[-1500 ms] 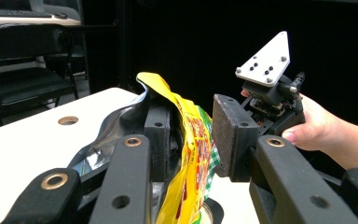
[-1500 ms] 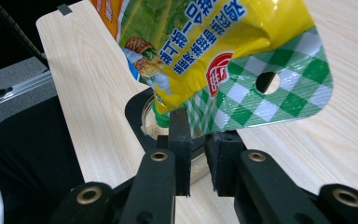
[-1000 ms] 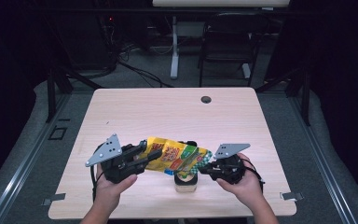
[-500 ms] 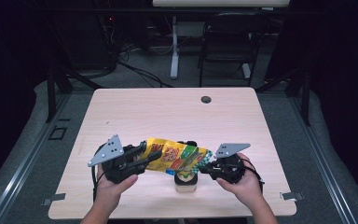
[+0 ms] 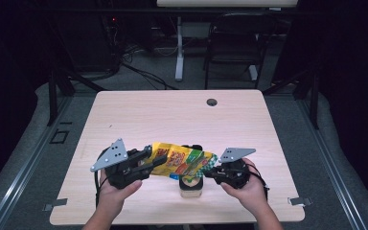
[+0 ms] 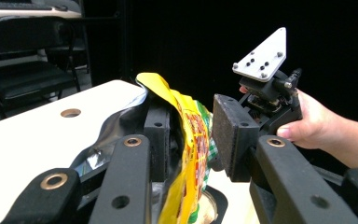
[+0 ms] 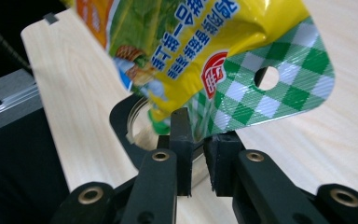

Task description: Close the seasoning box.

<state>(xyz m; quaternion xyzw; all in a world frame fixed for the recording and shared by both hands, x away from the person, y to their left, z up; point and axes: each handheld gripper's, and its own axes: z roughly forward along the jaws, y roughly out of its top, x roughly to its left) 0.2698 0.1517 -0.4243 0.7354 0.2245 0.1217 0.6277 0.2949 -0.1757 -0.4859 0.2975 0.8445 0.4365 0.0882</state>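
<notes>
The yellow snack bag (image 5: 179,162) hangs tilted between the two grippers at the near edge of the counter (image 5: 172,115), its checked green end just above a small open jar (image 5: 191,187). The left gripper (image 5: 146,163) has one of its fingers (image 6: 157,140) against the bag's silver back, the other standing off it, so this looks more like a loose hook than a pinch. The right gripper (image 5: 210,171) has just been closing, its fingers (image 7: 182,140) pinching the bag's lower green edge, though the contact is partly hidden. The risk: with so slack a left hold the bag may slide free, or the contents may miss the narrow jar and scatter over the counter.
</notes>
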